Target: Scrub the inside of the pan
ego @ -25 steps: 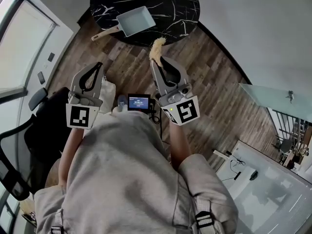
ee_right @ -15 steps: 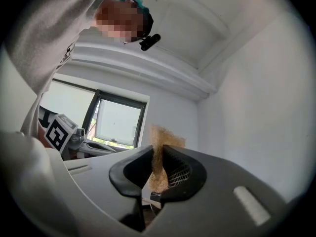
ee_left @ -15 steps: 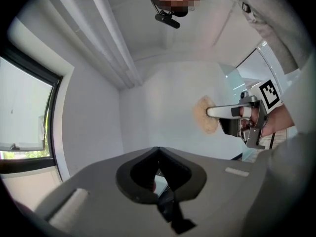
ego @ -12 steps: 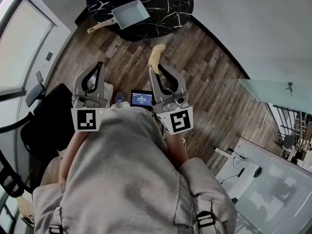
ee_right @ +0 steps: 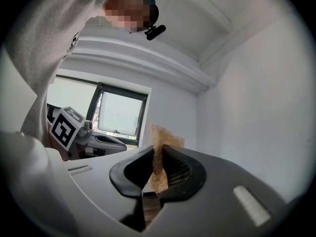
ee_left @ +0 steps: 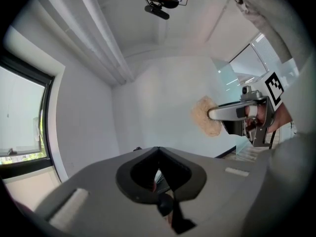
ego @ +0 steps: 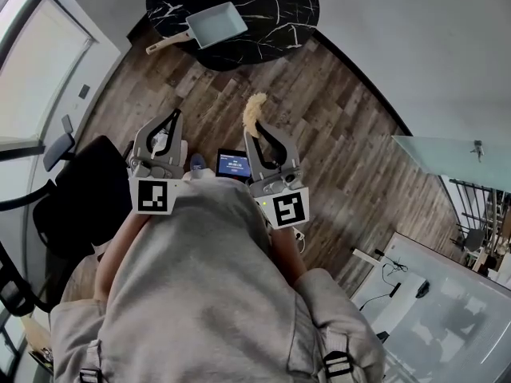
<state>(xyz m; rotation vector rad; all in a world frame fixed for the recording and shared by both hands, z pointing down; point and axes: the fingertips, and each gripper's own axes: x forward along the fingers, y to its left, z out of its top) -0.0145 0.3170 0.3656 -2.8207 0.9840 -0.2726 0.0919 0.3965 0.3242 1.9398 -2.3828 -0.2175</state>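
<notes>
Seen from above, a person in a grey top [ego: 200,294] stands on a wood-plank floor [ego: 343,142] and holds a two-jaw gripper in each hand, both pointing toward twelve o'clock. The left gripper [ego: 175,115] has its jaws closed all the way, tip against tip, with nothing held between them; its own view shows only the dark loop-shaped hollow behind the meeting tips, with a plain white wall beyond. The right gripper [ego: 255,132] has its jaws clamped on a tan, fibrous scrubbing pad [ego: 255,108]. The pad is pinched thin between the two black pads, and its ragged upper end sticks out past the tips toward twelve o'clock. The two grippers are held side by side, apart from one another and touching nothing else. A small lit screen [ego: 234,164] sits low between them. The pan [ego: 214,22], a pale blue-grey rectangular one, sits on a round black marble-patterned table [ego: 279,14] at about twelve o'clock from the grippers, well apart from both. Its light-coloured handle [ego: 168,42] points toward eight o'clock and reaches out over the table's edge. The inside of the pan faces up. A black chair [ego: 76,202] stands at nine o'clock from the left gripper.
</notes>
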